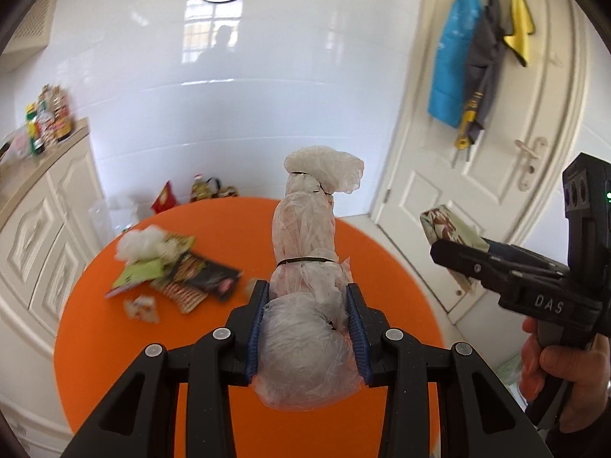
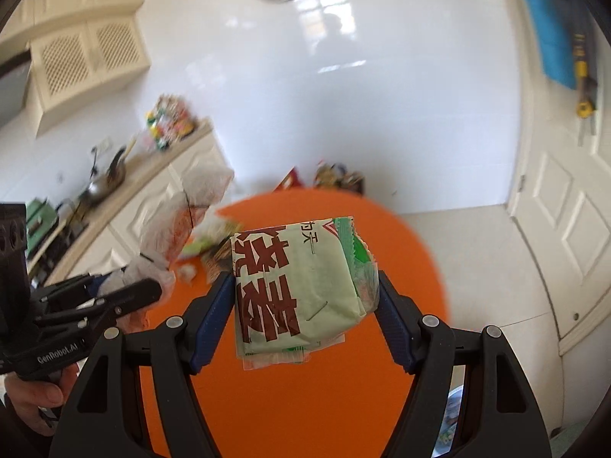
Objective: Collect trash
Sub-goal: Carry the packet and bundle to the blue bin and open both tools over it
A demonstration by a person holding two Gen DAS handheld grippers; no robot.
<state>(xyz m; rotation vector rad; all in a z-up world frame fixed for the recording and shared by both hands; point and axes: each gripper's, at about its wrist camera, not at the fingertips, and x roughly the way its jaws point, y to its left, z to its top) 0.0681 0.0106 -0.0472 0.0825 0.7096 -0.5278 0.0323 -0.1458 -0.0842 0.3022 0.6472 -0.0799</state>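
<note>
Orange table top [image 1: 99,343] fills the lower field of both wrist views, round, with its far edge near the white tiled wall [image 1: 229,114]. At left, a cream cabinet [image 1: 42,236] stands just beside the table's edge, with bottles [image 1: 47,114] on its counter. On the table's left part lies a loose heap of wrappers [image 1: 179,271], blurred, with a small crumpled scrap [image 1: 143,307] just beside it. Centre: the left gripper [image 1: 307,301] is clamped on a plastic bag bundle [image 1: 305,267], blue pads pressing its lower bulge on both sides; the bundle, tied round with thin black bands, rises past the fingertips, lifted clear of the table. Right: the right gripper [image 2: 305,286], jaws wide, grips a folded green packet [image 2: 298,286] printed with red characters, pads touching both of its edges, held above the table. A hand [image 1: 561,374] grasps that gripper's handle. Beyond the table's right edge lie open pale floor [image 2: 458,252] and a white door [image 1: 496,152] hung with cloths [image 1: 477,57].
</note>
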